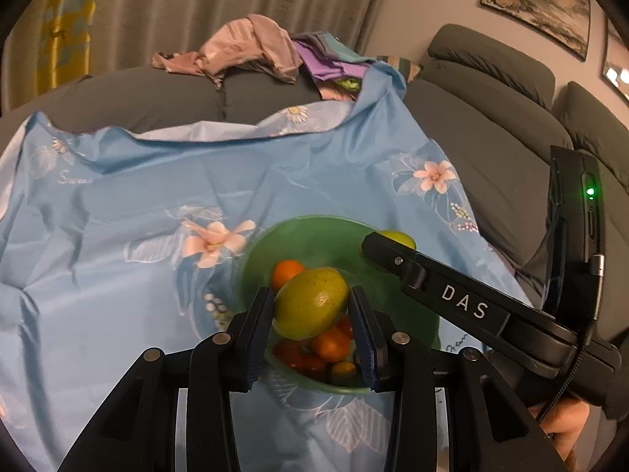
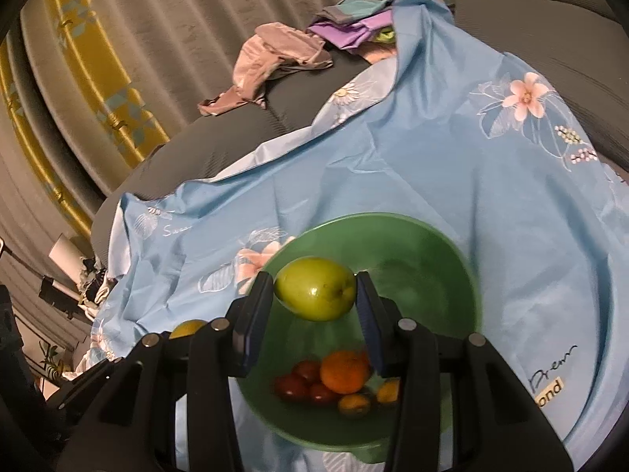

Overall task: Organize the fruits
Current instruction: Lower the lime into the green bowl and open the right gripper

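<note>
1. Hanging over the green bowl (image 1: 310, 236) are two yellow-green fruits, one in each tool. The left gripper (image 1: 311, 306) has its blue-padded jaws closed narrow on a yellow-green fruit (image 1: 310, 303), the pads touching it on both sides.
2. The right gripper (image 2: 316, 295) clamps a second green fruit (image 2: 316, 293) the same way — pads against its two sides, the fruit above the bowl's (image 2: 393, 236) inner wall.
3. In the left wrist view the right tool reaches in from the right as a black arm marked "DAS", and its green fruit (image 1: 399, 238) peeks out just past the tip, over the bowl's far rim.
4. In the right wrist view a bit of the left tool's yellow-green fruit (image 2: 188, 328) shows at the lower left, beside the bowl's edge.
5. Down in the bowl lies a small heap: an orange (image 2: 344, 371), dark red tomatoes (image 2: 302, 383) touching it, and two small yellowish fruits (image 2: 354, 405) near the front wall. From the left wrist, one orange (image 1: 289, 271) sits behind the held fruit and another orange fruit (image 1: 330, 346) below it.
6. The bowl stands on a light blue cloth (image 1: 118, 255) printed with pink flowers — spread over a dark grey sofa (image 1: 491, 118).
7. Farther back, a crumpled pinkish garment (image 1: 243, 47) and a purple and teal pile (image 1: 330, 59) lie on the sofa, well apart from the bowl.
8. Grey curtains (image 1: 196, 8) hang behind, and a framed picture (image 1: 538, 4) is on the wall.
</note>
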